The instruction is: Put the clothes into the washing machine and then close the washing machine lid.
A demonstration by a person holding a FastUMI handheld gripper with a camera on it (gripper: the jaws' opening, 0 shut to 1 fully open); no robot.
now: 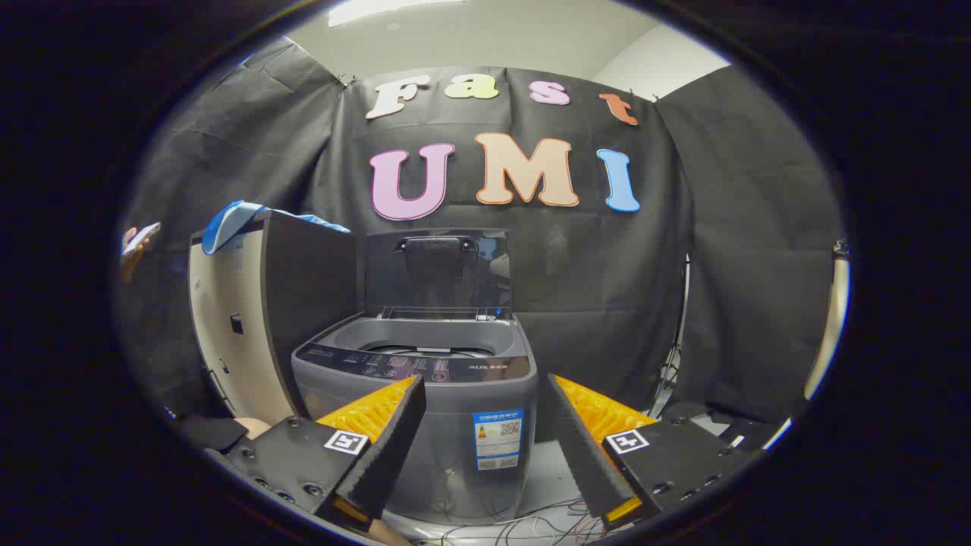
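Gripper [485, 394] spread empty, washing machine [425, 394] ahead, lid [438, 269] raised

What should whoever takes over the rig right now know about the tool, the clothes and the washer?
Tool: open, holding nothing, fingers spread before the washer's front.
Grey top-loading washing machine: just beyond the fingers, its dark lid standing upright, tub open.
Blue cloth: draped on top of the tall beige cabinet beside the washer, away from the fingers.
Done: lid is open.
Left: take the cloth, drop it in the tub, close the lid.
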